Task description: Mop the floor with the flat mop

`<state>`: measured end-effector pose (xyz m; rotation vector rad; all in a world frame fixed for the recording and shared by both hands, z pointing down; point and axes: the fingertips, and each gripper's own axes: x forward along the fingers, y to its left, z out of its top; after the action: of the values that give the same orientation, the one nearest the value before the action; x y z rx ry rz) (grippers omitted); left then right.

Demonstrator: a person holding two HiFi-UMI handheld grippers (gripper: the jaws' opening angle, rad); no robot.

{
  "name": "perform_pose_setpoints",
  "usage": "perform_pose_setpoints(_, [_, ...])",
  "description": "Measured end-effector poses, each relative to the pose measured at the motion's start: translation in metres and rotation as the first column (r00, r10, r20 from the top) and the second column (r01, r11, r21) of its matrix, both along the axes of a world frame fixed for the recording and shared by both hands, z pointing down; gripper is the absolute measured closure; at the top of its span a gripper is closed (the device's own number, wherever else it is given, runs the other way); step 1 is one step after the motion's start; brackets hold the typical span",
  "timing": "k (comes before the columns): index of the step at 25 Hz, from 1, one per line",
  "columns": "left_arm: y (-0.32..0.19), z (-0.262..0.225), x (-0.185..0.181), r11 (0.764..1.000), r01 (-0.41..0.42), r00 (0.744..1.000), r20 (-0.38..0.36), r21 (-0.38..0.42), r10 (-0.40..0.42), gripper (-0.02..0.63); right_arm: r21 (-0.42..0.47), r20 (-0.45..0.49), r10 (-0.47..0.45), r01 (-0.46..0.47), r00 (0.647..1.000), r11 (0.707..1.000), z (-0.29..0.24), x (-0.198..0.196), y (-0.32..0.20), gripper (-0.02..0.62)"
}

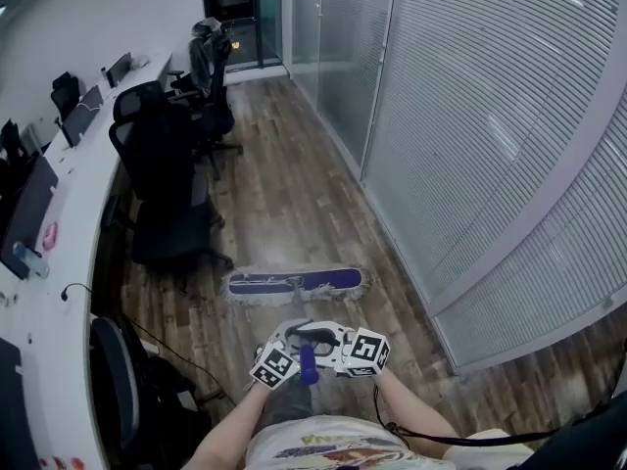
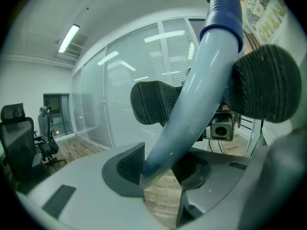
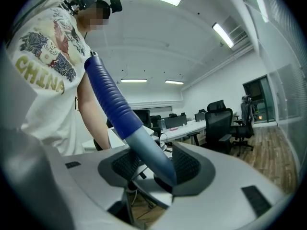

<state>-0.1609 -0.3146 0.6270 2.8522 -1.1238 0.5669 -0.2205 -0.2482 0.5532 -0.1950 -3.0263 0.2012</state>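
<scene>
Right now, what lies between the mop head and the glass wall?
Nothing but bare wooden floor separates the mop head from the glass wall, as the head view shows.

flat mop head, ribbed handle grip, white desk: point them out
blue flat mop head (image 1: 328,281): head view, pad top
blue ribbed handle grip (image 3: 111,97): right gripper view, middle
long white desk (image 1: 59,341): head view, bare top

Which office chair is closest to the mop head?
The black office chair just up-left of the flat mop head, base near its left end; the others stand farther off.
</scene>
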Motion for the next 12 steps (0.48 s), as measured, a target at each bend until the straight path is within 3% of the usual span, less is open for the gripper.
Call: perform_pose_setpoints(12, [0.139,0.005,0.071,0.999,-0.002,1.000,0.019,-0.040,0.003,0.471,-0.017,0.015,0.014,-0.013,1.000,1.000,0.003,0.073,0.136,0.399])
